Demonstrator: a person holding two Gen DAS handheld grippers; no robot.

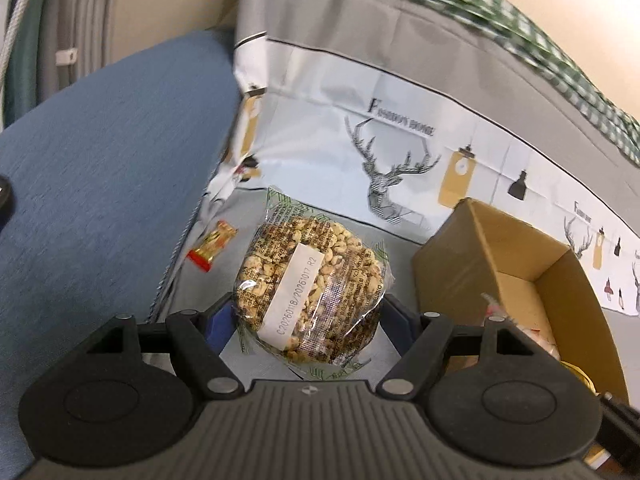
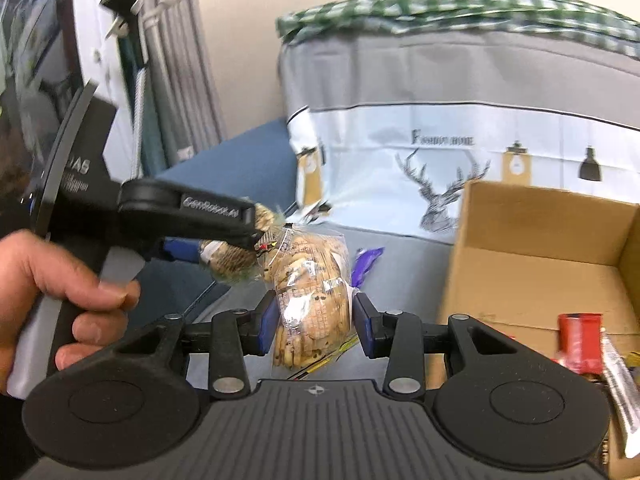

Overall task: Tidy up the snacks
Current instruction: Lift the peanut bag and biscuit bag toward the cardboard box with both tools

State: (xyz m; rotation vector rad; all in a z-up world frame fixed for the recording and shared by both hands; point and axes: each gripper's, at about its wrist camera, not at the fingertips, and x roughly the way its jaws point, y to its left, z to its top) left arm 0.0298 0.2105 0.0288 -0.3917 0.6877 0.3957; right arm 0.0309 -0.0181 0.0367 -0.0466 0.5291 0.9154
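My left gripper (image 1: 308,316) is shut on a round puffed-grain cake (image 1: 308,284) in clear wrap with a white date label, held above the grey cloth. It also shows in the right wrist view (image 2: 232,258), with the left gripper (image 2: 240,236) around it. My right gripper (image 2: 316,324) is shut on a clear bag of cookies (image 2: 312,300). An open cardboard box (image 1: 516,264) stands to the right; in the right wrist view the box (image 2: 532,264) holds a red packet (image 2: 580,344) and other snacks.
A small red-and-gold candy (image 1: 212,246) lies on the cloth at left. A purple wrapper (image 2: 366,264) lies beyond the cookies. A deer-print cloth (image 1: 400,168) covers the surface and backing. A blue cushion (image 1: 100,168) is at left.
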